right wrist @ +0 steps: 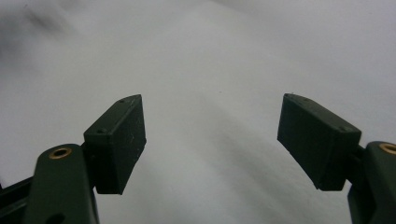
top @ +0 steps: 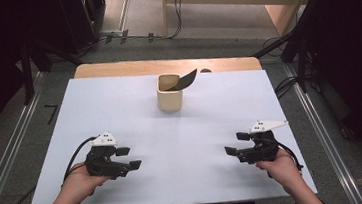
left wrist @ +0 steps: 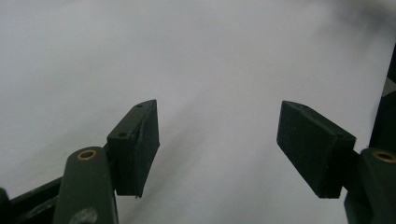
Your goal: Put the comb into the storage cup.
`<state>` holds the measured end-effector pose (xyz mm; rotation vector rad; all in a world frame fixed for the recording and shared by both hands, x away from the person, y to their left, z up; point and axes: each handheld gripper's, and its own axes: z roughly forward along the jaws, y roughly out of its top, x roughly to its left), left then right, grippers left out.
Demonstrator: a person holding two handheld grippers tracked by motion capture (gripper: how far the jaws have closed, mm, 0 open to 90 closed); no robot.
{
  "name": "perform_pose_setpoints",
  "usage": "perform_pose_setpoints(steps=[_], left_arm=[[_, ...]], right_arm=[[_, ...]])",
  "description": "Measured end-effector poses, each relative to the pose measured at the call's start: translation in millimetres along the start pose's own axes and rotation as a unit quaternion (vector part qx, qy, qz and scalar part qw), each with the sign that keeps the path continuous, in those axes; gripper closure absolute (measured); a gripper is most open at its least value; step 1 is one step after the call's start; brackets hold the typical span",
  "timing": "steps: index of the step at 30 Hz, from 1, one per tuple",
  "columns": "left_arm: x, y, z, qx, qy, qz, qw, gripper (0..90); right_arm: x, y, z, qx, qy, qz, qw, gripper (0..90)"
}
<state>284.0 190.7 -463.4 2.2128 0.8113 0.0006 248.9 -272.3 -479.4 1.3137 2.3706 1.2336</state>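
— Where is the cup [top: 170,99]?
— Far back on the desk [top: 119,108], mid-width, well apart from both tongs. A dark scoop [top: 183,81] leans inside, its lower end hidden.
— And the tongs?
— Left tongs [top: 128,158] and right tongs [top: 237,144] gape wide, holding nothing, pointing inward, low over the near desk.

High overhead view; both tool cameras close over (shared) white table [top: 182,132].
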Motion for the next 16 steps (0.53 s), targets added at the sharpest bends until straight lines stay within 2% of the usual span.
perform_pose_setpoints(steps=[16], left_arm=[[1.4,-0.9,0.6,0.001,0.0,-0.002,1.0,30.8]], right_arm=[[-3.1,-3.4,1.7,0.011,-0.001,-0.003,0.9999,21.6]])
